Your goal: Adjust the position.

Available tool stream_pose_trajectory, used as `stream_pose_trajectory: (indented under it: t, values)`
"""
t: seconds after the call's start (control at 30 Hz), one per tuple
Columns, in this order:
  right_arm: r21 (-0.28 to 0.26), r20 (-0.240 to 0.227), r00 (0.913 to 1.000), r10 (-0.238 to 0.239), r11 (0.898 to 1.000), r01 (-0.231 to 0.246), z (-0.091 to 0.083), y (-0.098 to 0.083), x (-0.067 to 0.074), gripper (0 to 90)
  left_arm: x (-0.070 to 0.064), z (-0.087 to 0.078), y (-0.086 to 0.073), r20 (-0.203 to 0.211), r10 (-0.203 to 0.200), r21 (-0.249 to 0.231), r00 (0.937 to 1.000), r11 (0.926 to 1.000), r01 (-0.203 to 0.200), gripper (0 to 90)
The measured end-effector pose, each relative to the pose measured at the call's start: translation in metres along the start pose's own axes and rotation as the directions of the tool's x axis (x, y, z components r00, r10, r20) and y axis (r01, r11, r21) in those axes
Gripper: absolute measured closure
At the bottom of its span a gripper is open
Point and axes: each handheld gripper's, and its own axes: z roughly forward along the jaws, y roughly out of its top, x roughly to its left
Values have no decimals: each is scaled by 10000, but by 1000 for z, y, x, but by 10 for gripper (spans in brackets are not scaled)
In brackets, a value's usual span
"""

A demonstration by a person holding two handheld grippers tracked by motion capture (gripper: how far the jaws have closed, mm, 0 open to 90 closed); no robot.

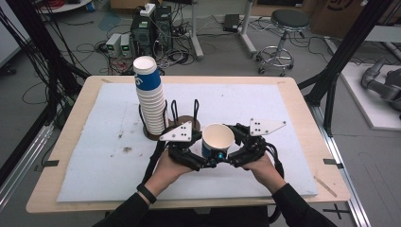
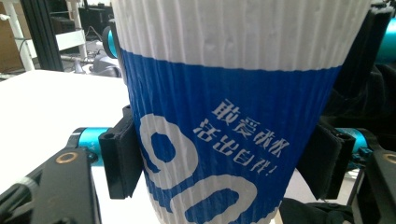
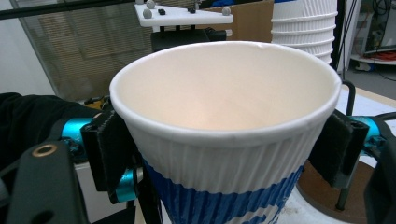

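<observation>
From the left gripper view we read the white printing on the blue band of the paper cup (image 2: pixel 233 116); the right gripper view lets us look into its empty white inside. In the high view both hands meet at 6 o'clock of the white mat (image 1: pixel 94 142), and the left gripper (image 1: pixel 201 158) and right gripper (image 1: pixel 231 158) each press their pads on the cup's sides. The cup stands upright, mouth up, at 4 o'clock from the cup stack (image 1: pixel 150 101).
</observation>
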Motion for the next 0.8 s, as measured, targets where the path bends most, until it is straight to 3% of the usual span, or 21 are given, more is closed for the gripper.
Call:
stream_pose_trajectory:
  t: [0.47, 0.8]
  values:
    - [-123, 13, 10000, 80, 9999, -80, 0, 1, 0, 201, 0, 0, -1, -57, 95, 11, 9999, 10000, -95, 257]
    - [-121, 392, 9992, 0, 9999, 5, -7, 2, -4, 203, 0, -7, 0, -402, 81, 220, 9992, 9997, -73, 146]
